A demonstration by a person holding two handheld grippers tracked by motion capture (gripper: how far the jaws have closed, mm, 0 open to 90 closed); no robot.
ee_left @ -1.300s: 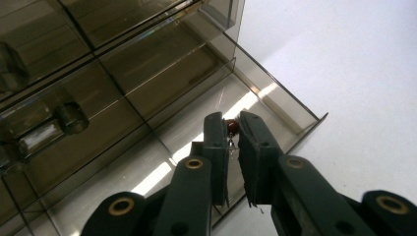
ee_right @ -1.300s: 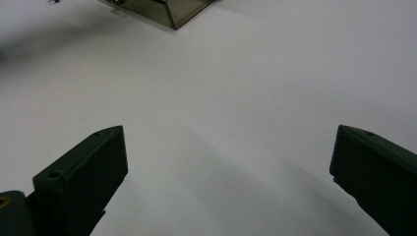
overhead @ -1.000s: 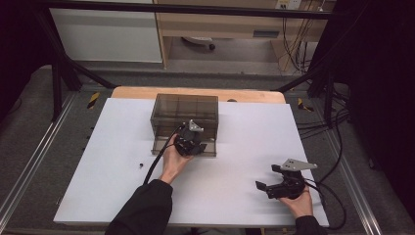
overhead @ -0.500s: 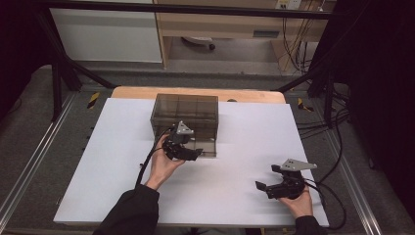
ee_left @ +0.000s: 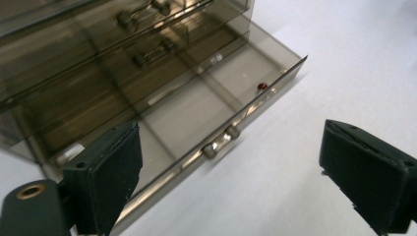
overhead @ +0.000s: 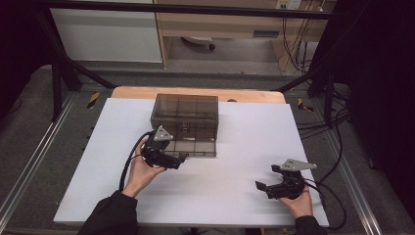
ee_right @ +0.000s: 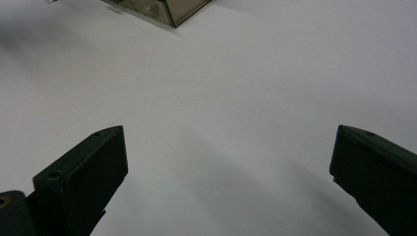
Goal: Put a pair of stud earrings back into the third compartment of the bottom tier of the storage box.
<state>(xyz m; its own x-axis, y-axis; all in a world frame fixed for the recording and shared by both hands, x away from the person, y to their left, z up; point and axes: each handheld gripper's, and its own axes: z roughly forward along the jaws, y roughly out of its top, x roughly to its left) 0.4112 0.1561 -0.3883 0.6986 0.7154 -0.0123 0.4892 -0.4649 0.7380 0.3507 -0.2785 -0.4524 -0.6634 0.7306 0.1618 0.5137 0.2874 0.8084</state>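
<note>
A smoky clear drawer box (overhead: 185, 111) stands at the table's back middle. Its bottom drawer (overhead: 193, 148) is pulled out, and in the left gripper view that drawer (ee_left: 196, 113) has a small red thing (ee_left: 262, 86) inside and a metal handle (ee_left: 220, 141) on its front. My left gripper (overhead: 180, 159) sits at the drawer's front left corner. Its jaws have just been opening, and the left gripper (ee_left: 246, 182) now stands open with nothing between the pads. Over bare table at the front right, my right gripper (overhead: 266, 180) is open and empty, as the right gripper (ee_right: 228, 182) also shows in its own view.
A white sheet (overhead: 235, 147) covers the table, with a wooden edge (overhead: 195, 93) at the back. Black frame bars (overhead: 58, 73) and floor rails run along both sides. Cables (overhead: 333, 127) hang off the right side. One box corner (ee_right: 167, 12) lies far ahead of the right gripper.
The left hand has drawn back from the box front, leftward and toward the near edge, and its jaws have spread apart. The right hand has kept still.
</note>
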